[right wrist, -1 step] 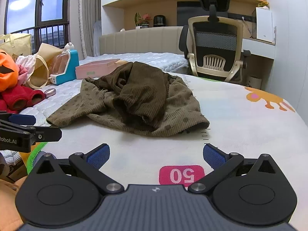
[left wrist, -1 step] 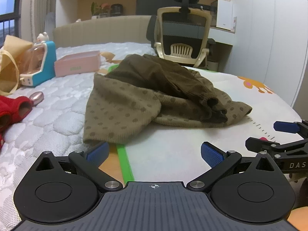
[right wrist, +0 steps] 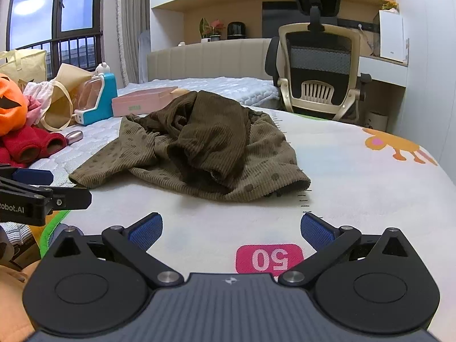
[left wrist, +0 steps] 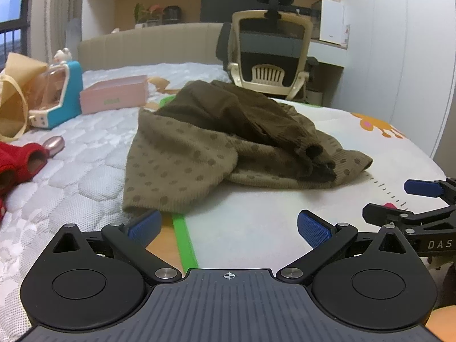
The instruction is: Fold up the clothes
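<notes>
Both grippers hang low over the near edge of the bed, and neither has anything in it. The left gripper (left wrist: 226, 225) has its blue pads spread wide, nothing between them but white mat (left wrist: 256, 222) and a green tape strip (left wrist: 183, 242). The right gripper (right wrist: 230, 226) is spread just as wide, hovering over a pink "50" label (right wrist: 269, 258) printed on the mat.

The brown sweater (right wrist: 199, 154) lies crumpled in a heap mid-bed, beyond both grippers; its dotted hem (left wrist: 159, 199) comes just beside the left gripper's left pad, and whether they touch I can't tell. Far left sit a pink box (left wrist: 114, 97), a blue toy case (left wrist: 62, 94) and red clothes (right wrist: 25, 145). An office chair (right wrist: 319, 74) stands behind the bed on the right.
</notes>
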The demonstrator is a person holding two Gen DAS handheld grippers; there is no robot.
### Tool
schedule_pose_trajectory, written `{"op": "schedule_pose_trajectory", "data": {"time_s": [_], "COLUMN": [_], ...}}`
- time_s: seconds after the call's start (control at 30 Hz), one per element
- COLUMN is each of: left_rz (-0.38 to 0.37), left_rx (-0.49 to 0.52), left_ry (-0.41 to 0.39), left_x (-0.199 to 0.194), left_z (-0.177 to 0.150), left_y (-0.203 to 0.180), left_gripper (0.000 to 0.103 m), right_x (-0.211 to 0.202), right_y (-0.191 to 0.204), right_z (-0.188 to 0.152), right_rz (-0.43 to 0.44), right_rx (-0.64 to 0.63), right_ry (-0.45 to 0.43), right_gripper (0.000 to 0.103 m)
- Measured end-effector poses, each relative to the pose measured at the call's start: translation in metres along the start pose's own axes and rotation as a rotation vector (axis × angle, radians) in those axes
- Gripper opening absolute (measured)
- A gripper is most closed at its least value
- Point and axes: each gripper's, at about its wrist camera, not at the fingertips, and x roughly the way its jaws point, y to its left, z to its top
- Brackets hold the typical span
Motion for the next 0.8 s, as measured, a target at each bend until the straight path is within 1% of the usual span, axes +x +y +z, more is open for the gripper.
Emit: {"op": "schedule_pose_trajectory", "data": {"time_s": [0.33,0.8], "left_rz": [0.007,-0.008], "left_rx": [-0.003,-0.011], "left_ry": [-0.010,0.016], "left_x": [0.0028,0.0052], "left_z": [-0.0024,-0.0011], "left_y": [-0.0039,0.0001], "left_gripper": [0.103,0.103], "right_x": [0.0032,0.0050], "right_y": [0.0028,-0.0012], "right_z": [0.0001,-0.0021], "right_rz": [-0.007,0.003], "right_rx": [0.003,0.022], "right_ry": [0.011,0.022], "right_gripper": [0.103,0.103]}}
